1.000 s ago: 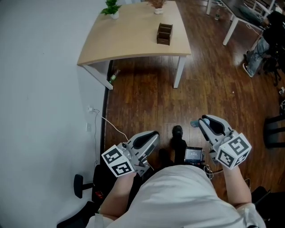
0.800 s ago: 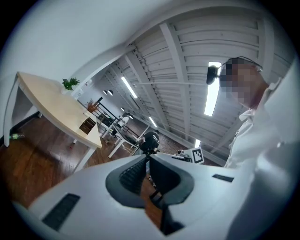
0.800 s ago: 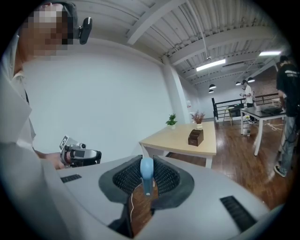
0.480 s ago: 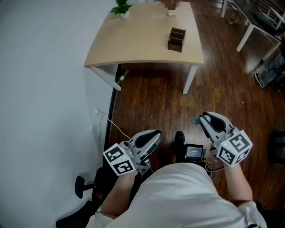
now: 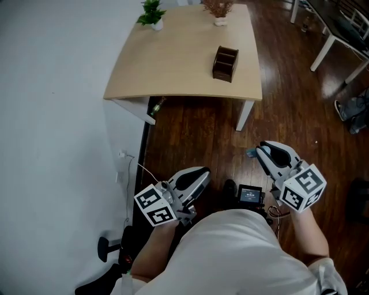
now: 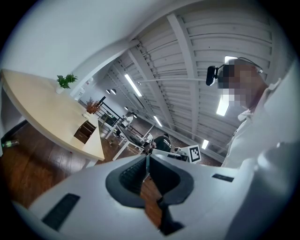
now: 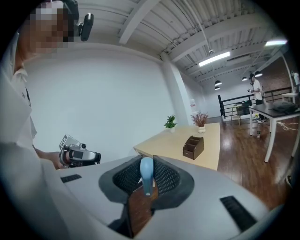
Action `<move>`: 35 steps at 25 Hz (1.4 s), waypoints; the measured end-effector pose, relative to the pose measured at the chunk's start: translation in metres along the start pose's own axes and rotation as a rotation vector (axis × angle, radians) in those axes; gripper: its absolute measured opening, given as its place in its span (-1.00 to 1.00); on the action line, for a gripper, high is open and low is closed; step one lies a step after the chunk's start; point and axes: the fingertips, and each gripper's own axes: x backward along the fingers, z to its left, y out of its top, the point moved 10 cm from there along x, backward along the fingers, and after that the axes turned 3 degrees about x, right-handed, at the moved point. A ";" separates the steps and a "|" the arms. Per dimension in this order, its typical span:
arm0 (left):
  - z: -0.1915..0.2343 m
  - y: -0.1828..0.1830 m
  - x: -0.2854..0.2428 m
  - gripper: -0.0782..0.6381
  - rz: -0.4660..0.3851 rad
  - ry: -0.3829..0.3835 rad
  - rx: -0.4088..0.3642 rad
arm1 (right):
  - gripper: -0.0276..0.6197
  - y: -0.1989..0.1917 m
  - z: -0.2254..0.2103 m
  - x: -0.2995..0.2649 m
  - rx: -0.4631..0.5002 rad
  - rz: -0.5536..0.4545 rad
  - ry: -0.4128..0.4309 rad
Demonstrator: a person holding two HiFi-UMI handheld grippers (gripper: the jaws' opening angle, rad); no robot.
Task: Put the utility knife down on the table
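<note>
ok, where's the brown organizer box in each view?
Head view: brown organizer box upper centre, on the table.
Left gripper view: box left of centre.
Right gripper view: box right of centre.
Shared landmark: green potted plant on the same table.

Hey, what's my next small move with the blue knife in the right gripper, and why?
Probably carry it forward towards the pale wooden table: the right gripper is clamped on the light blue utility knife above dark wooden floor, and the table lies well ahead.
</note>
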 end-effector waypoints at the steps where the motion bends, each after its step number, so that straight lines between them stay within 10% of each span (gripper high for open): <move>1: 0.003 0.003 -0.005 -0.77 -0.002 0.006 0.000 | -0.69 0.003 -0.007 -0.003 -0.001 -0.001 0.003; 14: 0.022 0.007 -0.018 -0.77 -0.023 0.011 -0.021 | -0.69 -0.007 -0.035 -0.021 -0.018 -0.011 -0.004; 35: 0.208 0.159 -0.040 -0.77 0.091 -0.157 -0.029 | -0.69 0.055 -0.046 -0.186 -0.069 0.045 -0.226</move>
